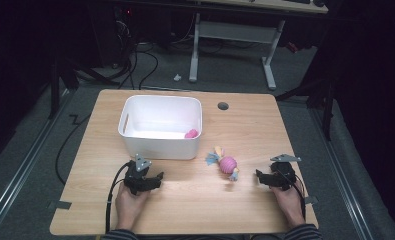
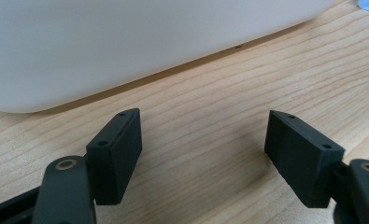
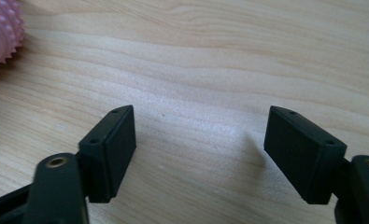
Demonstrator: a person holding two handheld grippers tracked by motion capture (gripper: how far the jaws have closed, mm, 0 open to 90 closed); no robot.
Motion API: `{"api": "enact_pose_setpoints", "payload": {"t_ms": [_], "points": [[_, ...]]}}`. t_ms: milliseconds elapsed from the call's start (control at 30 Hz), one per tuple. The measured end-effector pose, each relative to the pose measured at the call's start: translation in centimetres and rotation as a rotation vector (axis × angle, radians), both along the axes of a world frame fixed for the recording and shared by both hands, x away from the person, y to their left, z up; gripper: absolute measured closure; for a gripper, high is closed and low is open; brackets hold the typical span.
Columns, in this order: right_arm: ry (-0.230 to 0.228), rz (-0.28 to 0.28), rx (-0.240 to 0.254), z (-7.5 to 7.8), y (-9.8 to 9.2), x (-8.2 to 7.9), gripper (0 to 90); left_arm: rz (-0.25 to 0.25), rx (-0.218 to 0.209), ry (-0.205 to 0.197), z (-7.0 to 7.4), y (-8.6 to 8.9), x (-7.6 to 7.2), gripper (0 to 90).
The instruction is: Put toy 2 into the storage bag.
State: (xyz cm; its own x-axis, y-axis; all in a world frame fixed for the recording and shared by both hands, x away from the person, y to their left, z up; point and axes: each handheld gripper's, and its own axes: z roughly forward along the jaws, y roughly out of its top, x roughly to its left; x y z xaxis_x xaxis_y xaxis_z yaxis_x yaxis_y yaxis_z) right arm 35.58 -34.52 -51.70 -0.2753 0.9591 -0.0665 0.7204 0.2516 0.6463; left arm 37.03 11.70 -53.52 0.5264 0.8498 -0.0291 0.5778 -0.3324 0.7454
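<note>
Both grippers rest low on the wooden table (image 1: 100, 165) near its near edge, jaws spread wide with nothing between them: the left gripper (image 1: 157, 177) just in front of the white bin (image 1: 160, 145), the right gripper (image 1: 259, 175) at the right, pointing left toward the pink spiky toy (image 1: 227, 165). Standing apart this way, they leave open wood around the toy, which lies between them, just right of the bin's near corner. A small pink thing (image 1: 191, 133) already sits in the bin's right near corner, so the toy probably goes there too.

Left hand-held gripper (image 1: 157, 177) & right hand-held gripper (image 1: 258, 174): jaws wide, empty, low.
</note>
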Motion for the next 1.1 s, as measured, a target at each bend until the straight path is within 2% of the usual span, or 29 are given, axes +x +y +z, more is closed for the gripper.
{"api": "enact_pose_setpoints", "payload": {"t_ms": [67,133,167,300,433,700,867,1000,1100], "points": [[0.012,0.007,0.013,0.3,0.0,-0.1,24.2,-0.001,0.000,0.000,0.0,0.0,0.0,27.5],[0.005,0.008,0.024,0.5,-0.1,-0.3,24.2,-0.001,0.002,-0.001,0.0,0.0,0.0,27.5],[-0.024,0.011,0.050,0.9,-0.2,-0.7,24.6,-0.003,0.007,-0.001,0.0,-0.1,0.0,27.3],[-0.034,0.002,0.084,1.4,-0.5,-1.1,24.7,-0.002,0.009,-0.002,0.0,-0.1,0.0,27.2],[-0.054,0.020,0.109,1.9,-0.2,-1.9,27.0,-0.002,0.002,0.000,0.0,0.0,0.0,27.4],[-0.046,0.052,0.161,2.5,0.8,-2.6,28.0,-0.003,0.013,-0.002,0.0,-0.2,0.0,27.0],[-0.044,0.102,0.150,3.6,2.2,-2.4,27.6,-0.006,0.015,-0.003,0.0,-0.2,-0.1,26.5],[-0.027,0.200,0.158,4.3,3.7,-2.1,22.5,-0.008,0.016,-0.003,0.0,-0.2,-0.1,26.3],[-0.018,0.230,0.154,4.4,4.5,-2.2,21.2,-0.009,0.018,-0.001,0.0,-0.2,-0.1,26.1]]}}
